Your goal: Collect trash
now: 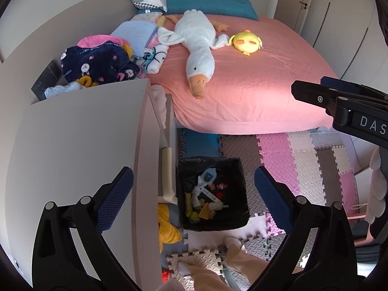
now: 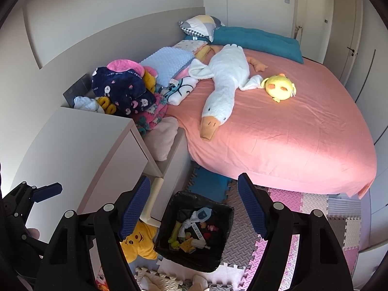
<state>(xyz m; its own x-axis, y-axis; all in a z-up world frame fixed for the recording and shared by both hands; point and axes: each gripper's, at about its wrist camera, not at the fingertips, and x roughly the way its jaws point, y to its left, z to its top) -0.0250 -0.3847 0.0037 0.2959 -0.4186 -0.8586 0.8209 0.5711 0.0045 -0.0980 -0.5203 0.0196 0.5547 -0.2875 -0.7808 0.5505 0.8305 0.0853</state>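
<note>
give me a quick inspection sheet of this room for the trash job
surface: puzzle foam floor mat, pink, grey and cream tiles
job's things: black lined square trash bin on the mat, holding mixed scraps
clutter: white goose plush, yellow chick plush on the pink bed; folded blankets by the wall
grippers: left gripper and right gripper, jaws apart, holding nothing
cables: nothing seen
surroundings: white cabinet, wardrobe doors
</note>
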